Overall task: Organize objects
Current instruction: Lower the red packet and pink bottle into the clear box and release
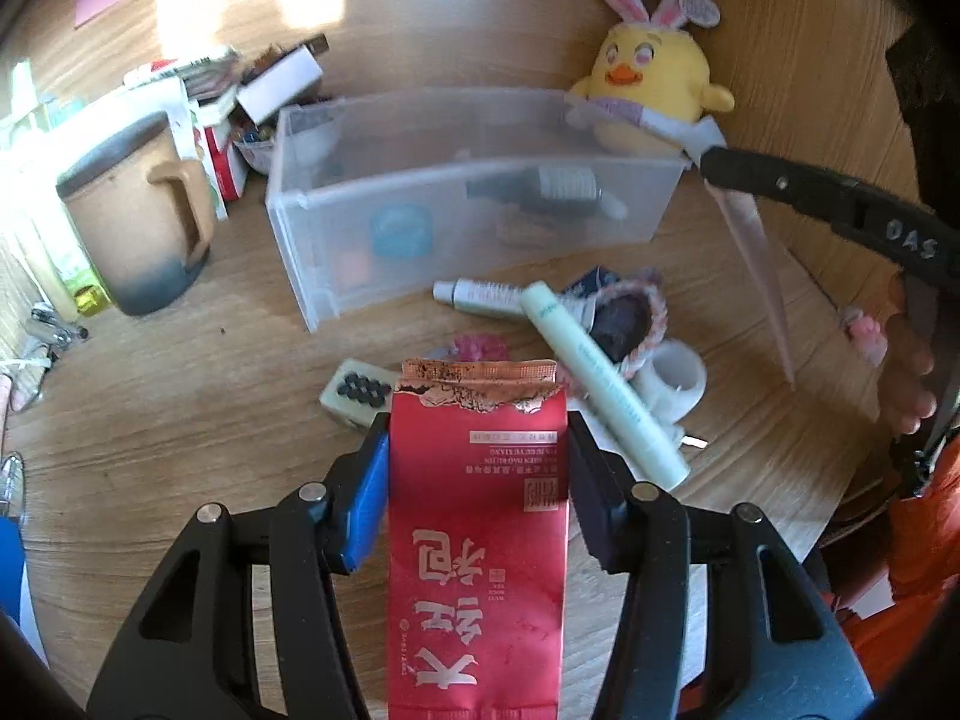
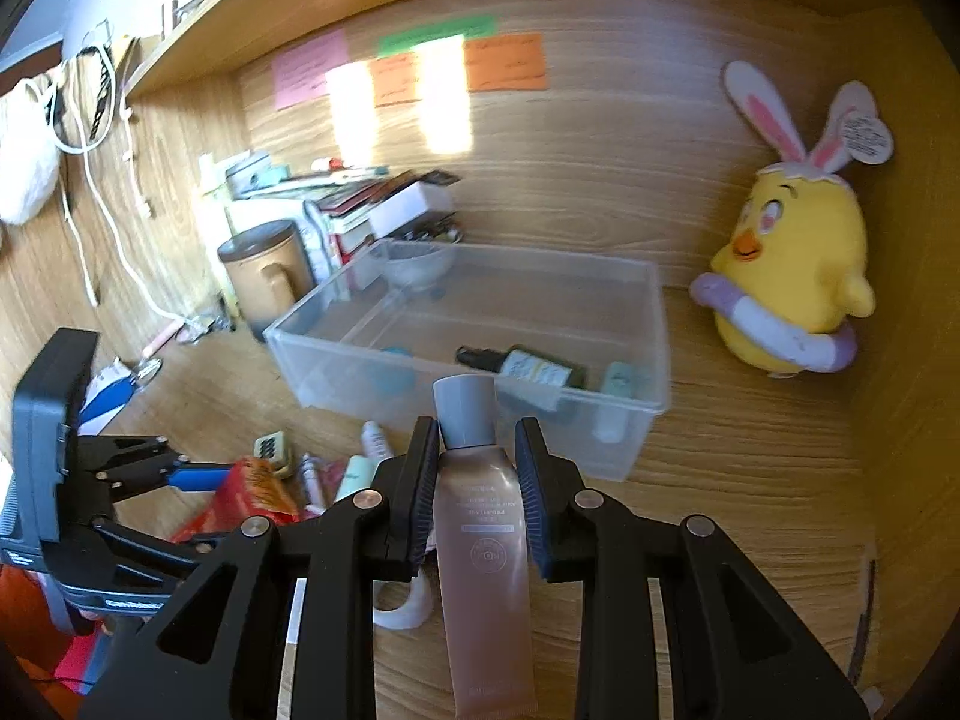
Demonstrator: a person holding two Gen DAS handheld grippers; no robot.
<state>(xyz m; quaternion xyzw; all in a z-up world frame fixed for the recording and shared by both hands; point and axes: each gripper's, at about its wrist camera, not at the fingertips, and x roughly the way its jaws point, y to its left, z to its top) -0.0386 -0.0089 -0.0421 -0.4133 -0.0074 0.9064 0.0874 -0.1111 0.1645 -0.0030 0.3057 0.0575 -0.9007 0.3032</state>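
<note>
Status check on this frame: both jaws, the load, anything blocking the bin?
Left gripper around red packet. Right gripper shut on pink tube. Clear bin ahead, path open.

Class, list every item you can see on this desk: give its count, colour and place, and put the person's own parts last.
Storage bin: one, clear, desk centre.
Dark bottle: one, green-black, inside bin.
Plush chick: one, yellow, right of bin.
Mug: one, tan, left of bin.
Books: a stack, mixed, behind bin.
Sticky notes: several, pink, orange, green, back wall.
Mint tube: one, pale green, before bin.
Red packet: one, between left gripper pads.
Beige tube: one, grey cap, in right gripper.
</note>
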